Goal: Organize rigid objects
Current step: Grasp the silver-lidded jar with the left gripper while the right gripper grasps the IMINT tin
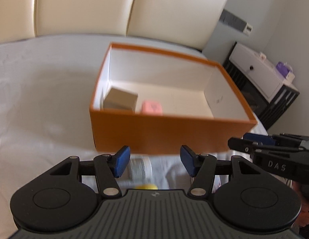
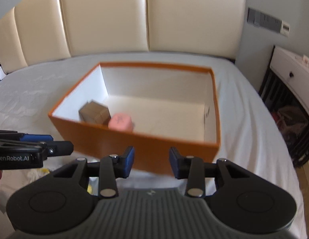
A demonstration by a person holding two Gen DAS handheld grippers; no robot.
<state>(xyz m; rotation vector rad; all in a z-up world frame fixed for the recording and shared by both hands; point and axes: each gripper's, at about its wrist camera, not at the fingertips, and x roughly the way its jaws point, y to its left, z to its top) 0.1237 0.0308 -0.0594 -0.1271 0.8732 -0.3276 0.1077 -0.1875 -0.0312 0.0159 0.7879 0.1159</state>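
Both tools hover over the bed (image 2: 244, 107), just short of the near wall of the orange box (image 2: 134, 139).

Left tool (image 1: 152, 162): jaws apart at a middling width, nothing pinched between the blue pads (image 1: 121, 163). Below the gap, on the sheet, lies a blurred clear cylindrical item with a silver band (image 1: 140, 168), possibly a jar or bottle; can't tell which. It's under the pads, not gripped. A yellow object (image 1: 146, 187) peeks out just above the tool body, mostly hidden.

Right tool (image 2: 151, 162): jaws parted narrower than the left, empty. Behind the gap only the box's front wall and the white sheet show. In the left wrist view it comes in from the right edge, side-on, just beside the box's near right corner.

Orange box: open top, white inside, sitting on the bed in front of the cream padded headboard (image 2: 146, 20). Two things are already in it, both in the near left corner: a brown cardboard cube (image 2: 94, 114) and a pink block (image 2: 120, 123), just beside each other, the pink one to the right. Contact between them is unclear due to blur. The rest of the box floor is bare.

A dark nightstand with a white drawer unit (image 2: 289, 75) stands right of the bed.
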